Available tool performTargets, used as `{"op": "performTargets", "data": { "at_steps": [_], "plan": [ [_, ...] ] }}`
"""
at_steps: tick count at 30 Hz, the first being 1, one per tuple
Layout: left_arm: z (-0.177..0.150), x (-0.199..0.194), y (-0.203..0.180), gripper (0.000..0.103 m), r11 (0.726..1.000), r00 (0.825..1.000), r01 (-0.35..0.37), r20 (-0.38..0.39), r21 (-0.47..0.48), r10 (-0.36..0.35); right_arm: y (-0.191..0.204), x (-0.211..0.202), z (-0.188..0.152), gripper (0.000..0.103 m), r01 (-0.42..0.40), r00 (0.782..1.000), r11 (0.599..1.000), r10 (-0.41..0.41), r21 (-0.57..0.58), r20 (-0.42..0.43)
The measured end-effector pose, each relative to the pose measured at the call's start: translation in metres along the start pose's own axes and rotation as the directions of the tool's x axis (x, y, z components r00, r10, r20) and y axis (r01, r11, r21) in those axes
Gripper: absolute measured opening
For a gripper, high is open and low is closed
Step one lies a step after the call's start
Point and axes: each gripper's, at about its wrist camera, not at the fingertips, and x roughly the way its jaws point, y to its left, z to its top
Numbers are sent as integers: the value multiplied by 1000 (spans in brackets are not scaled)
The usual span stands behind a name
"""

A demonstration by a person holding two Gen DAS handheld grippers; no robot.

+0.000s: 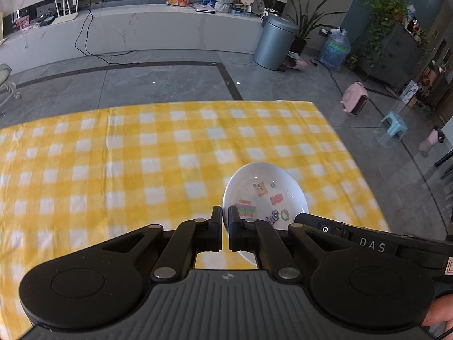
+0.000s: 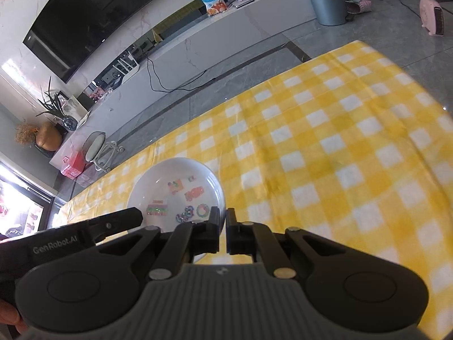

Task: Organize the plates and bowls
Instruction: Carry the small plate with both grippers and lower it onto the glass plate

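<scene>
A white bowl (image 1: 264,191) with colourful cartoon prints inside is held above the yellow checked tablecloth (image 1: 141,155). My left gripper (image 1: 225,221) is shut on the bowl's left rim. The same bowl (image 2: 177,195) shows in the right wrist view, where my right gripper (image 2: 222,221) is shut on its right rim. The other gripper's body shows at the bowl's far side in each view. No other plates or bowls show.
The table's far edge (image 1: 198,103) drops to a grey tiled floor. Beyond stand a silver bin (image 1: 273,42), a pink heater (image 1: 355,97), a blue stool (image 1: 395,123) and a white TV bench (image 1: 141,31).
</scene>
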Motion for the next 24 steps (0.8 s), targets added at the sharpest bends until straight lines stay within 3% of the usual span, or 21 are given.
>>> {"op": "performTargets", "data": {
  "at_steps": [12, 16, 24],
  "plan": [
    [-80, -53, -62, 3, 996, 995, 88, 55, -17, -87, -34, -109, -74, 1, -4, 997, 1000, 4, -3, 77],
    [-105, -46, -70, 3, 992, 993, 112, 39, -65, -110, -59, -122, -99, 1, -14, 998, 999, 11, 48, 61],
    [-140, -9, -78, 3, 991, 997, 79, -2, -111, -80, -90, -114, -128, 1, 5, 999, 993, -9, 116, 35]
  ]
}}
